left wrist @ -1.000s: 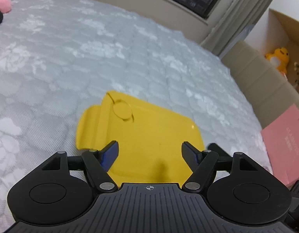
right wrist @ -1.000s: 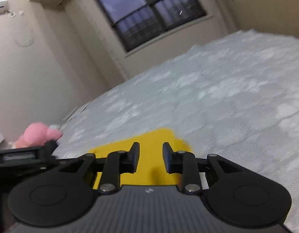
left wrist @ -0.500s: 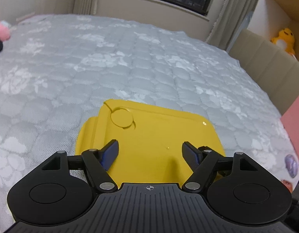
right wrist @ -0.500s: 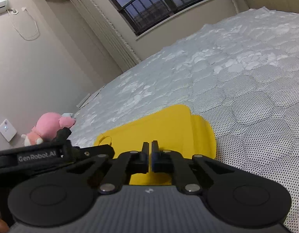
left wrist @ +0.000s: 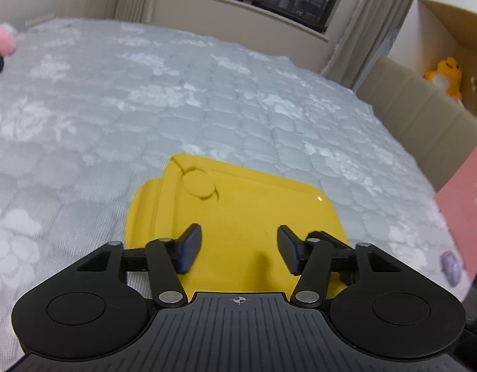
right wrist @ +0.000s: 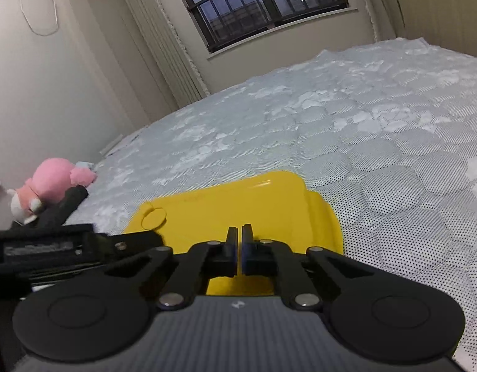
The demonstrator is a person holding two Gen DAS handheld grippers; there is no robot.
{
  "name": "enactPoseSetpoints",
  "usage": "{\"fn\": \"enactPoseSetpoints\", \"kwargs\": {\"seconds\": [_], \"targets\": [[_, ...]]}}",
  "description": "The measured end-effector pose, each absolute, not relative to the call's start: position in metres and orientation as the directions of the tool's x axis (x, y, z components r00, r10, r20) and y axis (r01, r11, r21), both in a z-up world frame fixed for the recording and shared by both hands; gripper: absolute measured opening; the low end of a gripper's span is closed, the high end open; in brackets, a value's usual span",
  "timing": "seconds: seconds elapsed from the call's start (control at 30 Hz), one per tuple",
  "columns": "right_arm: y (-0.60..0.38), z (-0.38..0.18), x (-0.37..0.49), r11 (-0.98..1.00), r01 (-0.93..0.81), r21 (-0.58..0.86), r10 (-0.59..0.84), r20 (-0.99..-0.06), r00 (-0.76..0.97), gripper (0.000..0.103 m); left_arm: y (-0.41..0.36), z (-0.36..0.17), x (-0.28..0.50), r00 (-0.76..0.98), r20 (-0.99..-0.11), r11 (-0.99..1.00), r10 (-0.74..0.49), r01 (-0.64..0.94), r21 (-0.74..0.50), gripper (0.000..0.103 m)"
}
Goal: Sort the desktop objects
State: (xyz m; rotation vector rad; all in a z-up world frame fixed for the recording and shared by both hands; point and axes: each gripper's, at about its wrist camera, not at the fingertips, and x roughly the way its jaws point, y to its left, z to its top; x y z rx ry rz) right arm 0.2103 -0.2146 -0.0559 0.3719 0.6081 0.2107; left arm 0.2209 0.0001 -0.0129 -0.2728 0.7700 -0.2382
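My left hand-held gripper (left wrist: 238,252) is spread wide, directly over the near end of the yellow tray (left wrist: 247,214) at lower centre; the tray lies flat on the bed (left wrist: 114,117), its long axis running left-right. My right hand-held gripper (right wrist: 239,249) is pinched nearly closed, holding nothing. Pink plush (right wrist: 52,186) lies far left, pink box (left wrist: 465,198) at right edge; neither obstructs.

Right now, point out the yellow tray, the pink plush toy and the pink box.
yellow tray (left wrist: 247,214), left wrist view, bare flat middle.
pink plush toy (right wrist: 54,178), right wrist view, its rounded body.
pink box (left wrist: 465,195), left wrist view, its broad face.
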Motion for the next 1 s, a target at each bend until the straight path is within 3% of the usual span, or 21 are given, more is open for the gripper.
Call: {"fn": "enactPoseSetpoints", "kwargs": {"seconds": [0.1,0.27,0.43,0.5,0.53,0.57,0.8,0.9,1.0], "targets": [[-0.209,-0.051,0.21,0.928,-0.072,0.367,0.274,-0.537,0.798,0.002,0.011,-0.007,0.206,0.704,-0.64,0.936,-0.308,0.105,-0.335,0.056],[-0.197,-0.043,0.204,0.953,-0.055,0.299,0.223,-0.566,0.794,0.02,0.027,0.0,0.183,0.718,-0.642,0.948,-0.269,0.08,-0.307,0.056],[-0.197,-0.035,0.189,0.968,-0.03,0.25,0.17,-0.563,0.809,0.027,0.034,0.001,0.173,0.716,-0.645,0.949,-0.267,0.08,-0.304,0.057],[-0.206,-0.031,0.182,0.971,0.015,0.238,0.12,-0.54,0.833,0.036,0.032,0.004,0.173,0.721,-0.64,0.951,-0.265,0.087,-0.296,0.058],[-0.211,-0.03,0.182,0.972,0.039,0.233,0.094,-0.533,0.841,0.047,0.03,0.006,0.174,0.724,-0.636,0.952,-0.267,0.095,-0.292,0.058],[-0.217,-0.028,0.181,0.971,0.063,0.229,0.069,-0.527,0.847,0.052,0.028,0.008,0.175,0.726,-0.632,0.951,-0.271,0.101,-0.291,0.059],[-0.254,-0.047,0.197,0.931,0.144,0.335,0.087,-0.586,0.806,0.052,0.014,0.001,0.204,0.685,-0.629,0.914,-0.367,0.138,-0.382,0.066],[-0.257,-0.059,0.202,0.891,0.103,0.442,0.201,-0.588,0.784,0.042,0.011,-0.01,0.217,0.657,-0.651,0.908,-0.38,0.129,-0.399,0.065],[-0.24,-0.055,0.201,0.926,0.08,0.369,0.163,-0.583,0.796,0.043,0.011,-0.017,0.223,0.65,-0.657,0.907,-0.382,0.127,-0.401,0.065]]}}
